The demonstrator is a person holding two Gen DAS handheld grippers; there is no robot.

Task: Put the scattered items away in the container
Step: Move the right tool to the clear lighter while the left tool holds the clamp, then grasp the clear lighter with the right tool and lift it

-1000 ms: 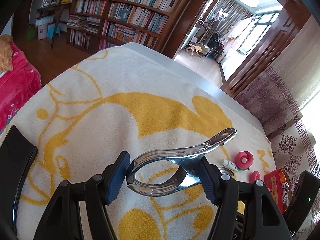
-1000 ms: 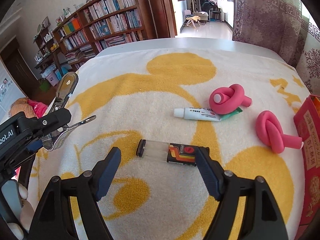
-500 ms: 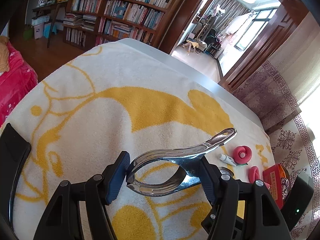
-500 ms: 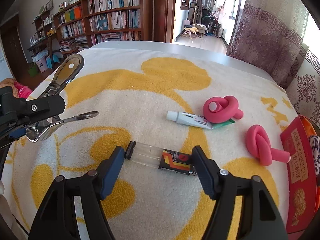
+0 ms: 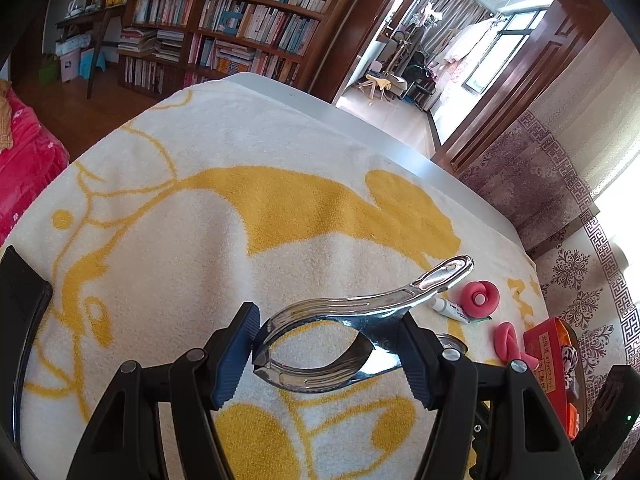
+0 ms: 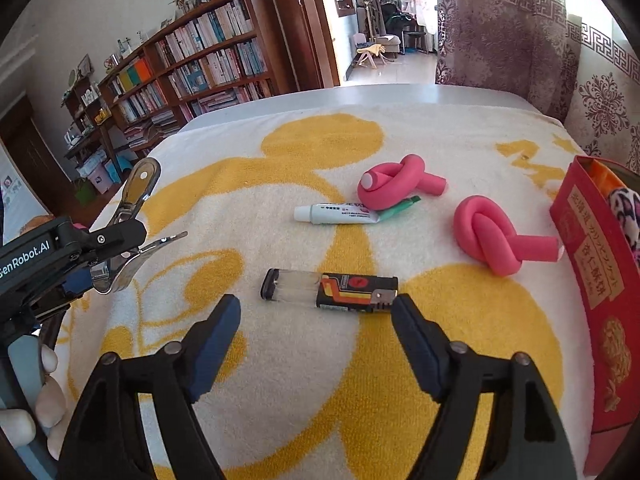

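My left gripper (image 5: 330, 354) is shut on a shiny metal clamp (image 5: 360, 320), held above the towel; that clamp (image 6: 132, 224) also shows at the left of the right wrist view. My right gripper (image 6: 316, 316) hovers just short of a lighter (image 6: 330, 290) lying flat on the towel, its jaws opening and nothing between them. Beyond the lighter lie a small white tube (image 6: 336, 214) and two knotted pink foam rollers (image 6: 394, 184) (image 6: 492, 240). The red box (image 6: 596, 280) stands at the right edge.
A white and yellow towel (image 6: 280, 152) covers the table. Inside the red box sits a leopard-print item (image 6: 624, 208). A hand (image 6: 44, 400) holds the left gripper's handle at the lower left. Bookshelves and a doorway lie beyond the table.
My right gripper drew back from the lighter and its jaws spread wider; the lighter now lies ahead of the fingertips instead of between them. The left gripper still holds the clamp in place.
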